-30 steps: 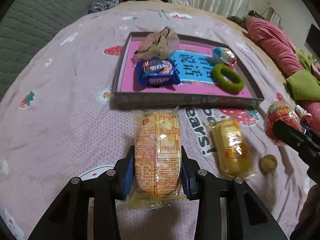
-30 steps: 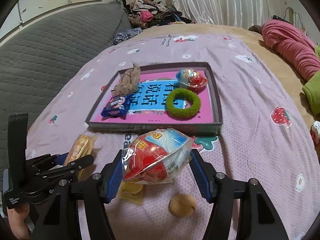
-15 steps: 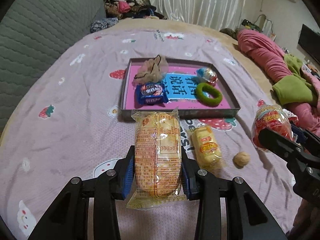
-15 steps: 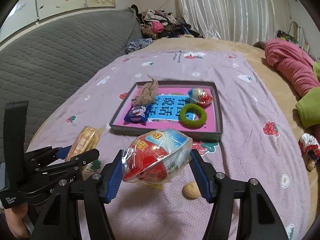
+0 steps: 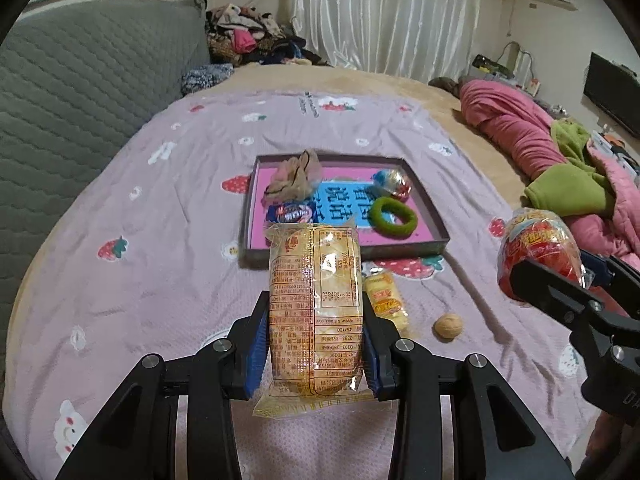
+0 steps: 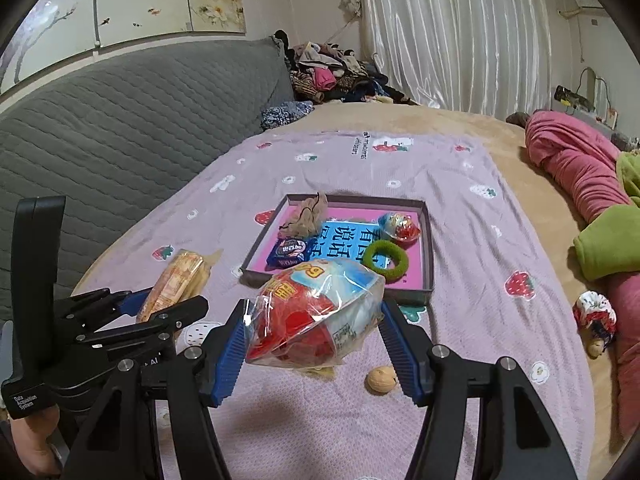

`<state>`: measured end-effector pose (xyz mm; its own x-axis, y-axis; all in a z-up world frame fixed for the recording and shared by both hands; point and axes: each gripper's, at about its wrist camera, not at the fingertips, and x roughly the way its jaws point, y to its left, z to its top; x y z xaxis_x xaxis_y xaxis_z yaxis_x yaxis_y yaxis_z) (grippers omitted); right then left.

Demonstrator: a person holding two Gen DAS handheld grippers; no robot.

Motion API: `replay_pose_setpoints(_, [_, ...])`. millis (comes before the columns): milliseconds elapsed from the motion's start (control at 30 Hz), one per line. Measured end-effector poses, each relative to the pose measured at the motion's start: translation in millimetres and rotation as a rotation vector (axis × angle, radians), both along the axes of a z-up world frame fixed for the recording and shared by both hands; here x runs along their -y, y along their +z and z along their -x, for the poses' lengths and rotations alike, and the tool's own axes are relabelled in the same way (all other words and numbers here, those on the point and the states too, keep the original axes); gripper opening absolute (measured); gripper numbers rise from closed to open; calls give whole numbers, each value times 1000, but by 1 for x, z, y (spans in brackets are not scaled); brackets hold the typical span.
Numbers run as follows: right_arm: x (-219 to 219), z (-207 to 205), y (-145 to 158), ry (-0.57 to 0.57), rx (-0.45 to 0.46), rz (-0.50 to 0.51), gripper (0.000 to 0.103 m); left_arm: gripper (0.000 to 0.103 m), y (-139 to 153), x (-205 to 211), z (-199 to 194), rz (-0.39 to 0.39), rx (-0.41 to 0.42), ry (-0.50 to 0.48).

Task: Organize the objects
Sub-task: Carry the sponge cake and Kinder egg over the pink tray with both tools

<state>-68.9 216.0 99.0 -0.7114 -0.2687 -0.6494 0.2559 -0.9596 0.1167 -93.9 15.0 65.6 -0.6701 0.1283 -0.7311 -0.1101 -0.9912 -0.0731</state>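
1. Clamping a yellow biscuit packet (image 5: 316, 312) lengthwise: left gripper (image 5: 316, 354), blue pads pressed on both long sides, packet clear of the bed (image 5: 120, 280).
2. Gripping a red and blue wrapped snack (image 6: 316, 316): right gripper (image 6: 314, 354), jaws set wide, pads against the wrapper, snack raised off the bedcover.
3. Lying loose on the bedcover below: small yellow packet (image 5: 386, 300) and walnut (image 5: 449, 325), near each other, not touching.
4. Sitting beyond: pink-lined tray (image 5: 246, 224) containing green ring (image 5: 393, 216), blue biscuit pack (image 5: 292, 213), beige stocking bundle (image 5: 294, 176), foil-wrapped egg (image 5: 392, 184).
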Motion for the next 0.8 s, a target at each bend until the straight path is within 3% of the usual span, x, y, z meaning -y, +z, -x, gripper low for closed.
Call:
replay_pose_setpoints(400, [3, 5, 39, 12, -61, -14, 64, 40, 43, 0, 6, 12, -64, 0])
replay_pose_setpoints(800, [3, 52, 74, 7, -119, -22, 64, 40, 73, -10, 59, 17, -109, -18])
